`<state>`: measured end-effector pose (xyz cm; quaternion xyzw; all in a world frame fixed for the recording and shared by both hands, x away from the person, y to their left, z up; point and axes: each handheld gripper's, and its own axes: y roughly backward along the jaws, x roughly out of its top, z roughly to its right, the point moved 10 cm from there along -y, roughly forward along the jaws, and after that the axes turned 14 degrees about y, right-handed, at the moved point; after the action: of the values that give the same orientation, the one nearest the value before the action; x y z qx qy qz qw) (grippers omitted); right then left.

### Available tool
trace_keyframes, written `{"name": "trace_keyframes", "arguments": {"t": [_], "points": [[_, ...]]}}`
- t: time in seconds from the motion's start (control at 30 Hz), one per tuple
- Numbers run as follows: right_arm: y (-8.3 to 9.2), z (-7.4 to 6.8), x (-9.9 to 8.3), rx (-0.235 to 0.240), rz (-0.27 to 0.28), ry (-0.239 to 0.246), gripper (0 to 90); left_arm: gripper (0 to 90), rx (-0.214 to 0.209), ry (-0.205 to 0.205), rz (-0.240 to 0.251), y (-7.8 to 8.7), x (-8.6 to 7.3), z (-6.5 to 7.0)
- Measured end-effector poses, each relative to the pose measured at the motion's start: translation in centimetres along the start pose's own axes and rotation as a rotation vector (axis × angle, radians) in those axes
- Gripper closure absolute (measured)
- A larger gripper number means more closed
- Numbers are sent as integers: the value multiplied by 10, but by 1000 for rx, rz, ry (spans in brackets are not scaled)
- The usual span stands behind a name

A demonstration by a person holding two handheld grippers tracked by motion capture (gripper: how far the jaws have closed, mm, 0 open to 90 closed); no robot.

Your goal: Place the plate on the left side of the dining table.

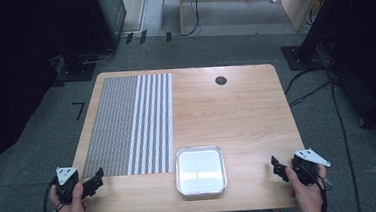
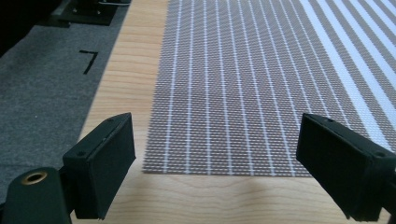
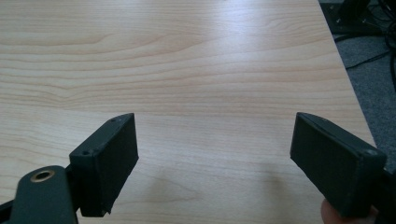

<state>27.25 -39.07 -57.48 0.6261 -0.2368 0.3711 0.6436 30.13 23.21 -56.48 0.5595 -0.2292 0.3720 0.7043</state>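
High view: left gripper (image 1: 97, 178) and right gripper (image 1: 276, 166), jaws apart and empty, flank the tray (image 1: 201, 169); the placemat (image 1: 127, 125) lies far left, forearms cut off.

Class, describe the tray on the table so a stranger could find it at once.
Start at the light wooden table and go to its near edge, around the middle. Right of the striped woven placemat lies a square, shiny metal tray with rounded corners and a white inside, the one reflective thing there.
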Motion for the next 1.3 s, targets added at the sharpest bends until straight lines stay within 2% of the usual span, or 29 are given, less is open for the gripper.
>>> {"name": "trace_keyframes", "arguments": {"t": [0.27, 0.37, 0.83, 0.93, 1.0, 1.07, 1.3], "points": [[4, -15, 7, 50, 26, -17, 151, 115, -30, -19, -6, 0, -4, 18], [5, -21, 11, 60, 36, -7, 151, 114, -40, -21, -9, 0, -5, 24], [10, -42, 23, 87, 76, 13, 151, 115, -97, -20, -20, 0, -9, 49], [10, -44, 25, 89, 78, 13, 151, 116, -112, -24, -4, 1, -8, 54], [11, -49, 28, 94, 89, 11, 151, 116, -136, -26, 10, 3, -6, 63], [12, -52, 31, 95, 92, 6, 151, 123, -137, -27, 10, 3, -6, 65], [14, -63, 35, 100, 93, 0, 153, 131, -160, -58, -5, 2, -13, 90]]}}
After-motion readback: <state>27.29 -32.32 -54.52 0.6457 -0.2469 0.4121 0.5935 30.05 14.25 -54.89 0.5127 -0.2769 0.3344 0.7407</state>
